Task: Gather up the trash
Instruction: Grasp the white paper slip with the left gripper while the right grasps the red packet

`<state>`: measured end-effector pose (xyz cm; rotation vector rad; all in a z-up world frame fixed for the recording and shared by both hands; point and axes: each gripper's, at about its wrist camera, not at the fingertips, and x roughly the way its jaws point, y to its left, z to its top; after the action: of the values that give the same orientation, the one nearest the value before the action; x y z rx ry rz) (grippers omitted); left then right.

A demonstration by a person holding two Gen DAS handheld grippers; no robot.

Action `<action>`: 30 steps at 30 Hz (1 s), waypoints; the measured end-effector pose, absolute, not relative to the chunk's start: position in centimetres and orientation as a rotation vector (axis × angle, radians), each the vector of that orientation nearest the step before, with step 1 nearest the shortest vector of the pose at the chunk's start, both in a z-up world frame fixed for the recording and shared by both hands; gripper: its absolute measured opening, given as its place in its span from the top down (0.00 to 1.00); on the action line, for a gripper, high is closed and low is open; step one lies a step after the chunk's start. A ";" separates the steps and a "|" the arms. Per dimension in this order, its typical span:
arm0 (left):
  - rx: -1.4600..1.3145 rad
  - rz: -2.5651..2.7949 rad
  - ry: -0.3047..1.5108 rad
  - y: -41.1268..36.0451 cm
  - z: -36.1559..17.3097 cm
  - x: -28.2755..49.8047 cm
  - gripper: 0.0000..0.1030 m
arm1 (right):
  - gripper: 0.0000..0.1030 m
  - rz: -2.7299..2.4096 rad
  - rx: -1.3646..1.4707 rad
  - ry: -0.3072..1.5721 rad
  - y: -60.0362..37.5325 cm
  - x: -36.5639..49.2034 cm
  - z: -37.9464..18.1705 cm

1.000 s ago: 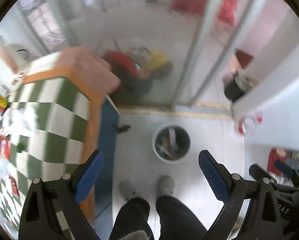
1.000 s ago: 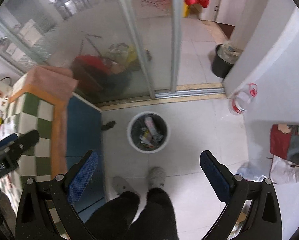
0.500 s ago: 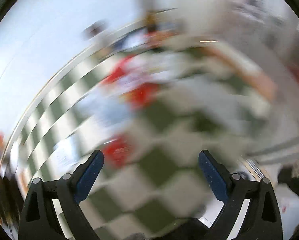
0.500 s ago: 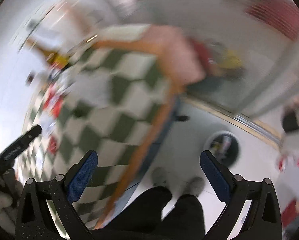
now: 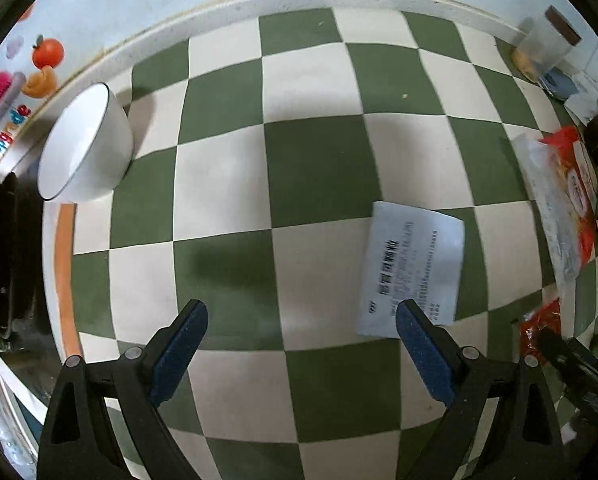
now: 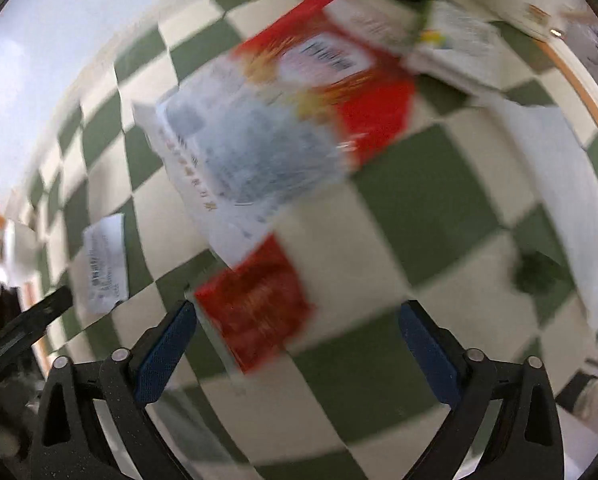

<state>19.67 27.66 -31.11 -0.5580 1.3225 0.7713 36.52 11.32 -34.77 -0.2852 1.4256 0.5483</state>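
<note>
A white printed receipt (image 5: 413, 268) lies flat on the green-and-white checked tabletop (image 5: 315, 168). My left gripper (image 5: 301, 320) hangs open over the cloth, its right fingertip at the receipt's lower edge and nothing between its fingers. The right wrist view is blurred. There my right gripper (image 6: 297, 320) points down with its jaws wide and closing, empty. A small red wrapper (image 6: 255, 304) lies on the table under it, close to the left finger. Beyond it lies a large red-and-clear snack bag (image 6: 283, 120). The receipt (image 6: 103, 264) shows at the left.
A white bowl (image 5: 85, 148) stands at the table's left edge, and a clear jar (image 5: 547, 48) at the far right corner. The snack bag (image 5: 567, 200) and red wrapper (image 5: 539, 328) lie right of the receipt. White paper (image 6: 559, 184) and boxes crowd the right side.
Both views have swung from the floor with the trash bin and the person's feet round to the checked tabletop. Both grippers stay wide with nothing in them.
</note>
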 end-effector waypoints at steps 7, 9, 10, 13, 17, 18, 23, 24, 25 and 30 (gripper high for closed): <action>-0.612 0.629 1.342 27.5 -33.7 21.3 0.07 | 0.72 0.582 -0.472 1.230 13.4 33.1 -33.2; -0.627 0.594 1.346 27.2 -34.5 22.0 0.07 | 0.83 0.589 -0.452 1.239 12.9 33.3 -32.9; -0.626 0.601 1.344 27.1 -34.7 22.3 0.08 | 0.88 0.592 -0.427 1.252 12.3 33.5 -32.6; -0.582 0.615 1.327 26.9 -34.6 22.9 0.23 | 0.90 0.572 -0.395 1.275 10.3 34.0 -32.1; -0.474 0.610 1.312 25.8 -33.7 23.8 0.73 | 0.91 0.540 -0.335 1.302 7.7 34.9 -31.9; -0.440 0.611 1.321 25.5 -33.7 24.1 0.93 | 0.91 0.534 -0.321 1.308 7.1 35.0 -31.8; -0.450 0.599 1.314 25.3 -33.3 23.8 1.00 | 0.92 0.520 -0.270 1.316 4.8 34.8 -31.5; -0.455 0.594 1.307 24.2 -32.7 23.9 1.00 | 0.92 0.519 -0.261 1.314 4.5 34.9 -31.4; -0.461 0.589 1.294 24.0 -32.1 23.6 1.00 | 0.92 0.518 -0.247 1.314 3.3 35.7 -31.8; -0.457 0.572 1.228 23.8 -28.4 22.5 1.00 | 0.93 0.508 -0.183 1.311 0.3 36.3 -31.0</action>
<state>22.48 23.78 -28.44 -0.4568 1.2280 0.5721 36.31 0.34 -30.96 -0.1827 1.3107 0.5082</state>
